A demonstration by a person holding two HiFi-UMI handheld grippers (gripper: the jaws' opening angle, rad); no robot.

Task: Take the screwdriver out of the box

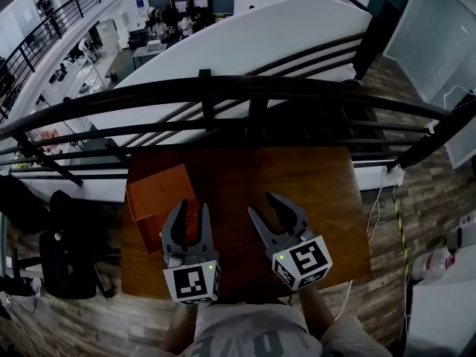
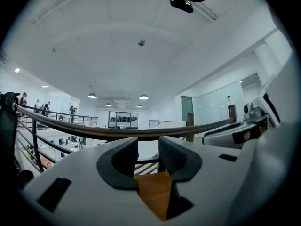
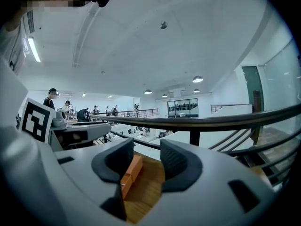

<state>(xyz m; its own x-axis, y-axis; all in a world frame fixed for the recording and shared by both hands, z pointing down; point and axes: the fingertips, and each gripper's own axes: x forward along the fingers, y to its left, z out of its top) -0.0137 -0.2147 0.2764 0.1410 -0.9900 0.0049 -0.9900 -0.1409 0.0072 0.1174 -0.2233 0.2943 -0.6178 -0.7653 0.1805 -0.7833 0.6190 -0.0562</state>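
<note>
Left tongs point(image 1: 193, 207), right tongs point(image 1: 262, 204) agape, empty, over open tabletop point(image 1: 320, 192); box point(image 1: 152, 195) at its left edge.

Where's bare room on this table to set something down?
Free: the right half of the brown wooden table, from the right claw out to the right edge, plus the far strip along the black metal railing. Crowded: the left side, where the orange box sits with the left claw at its near-right corner.

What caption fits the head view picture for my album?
Open left hand-held gripper and open right hand-held gripper hover over a wooden table near an orange box.
</note>
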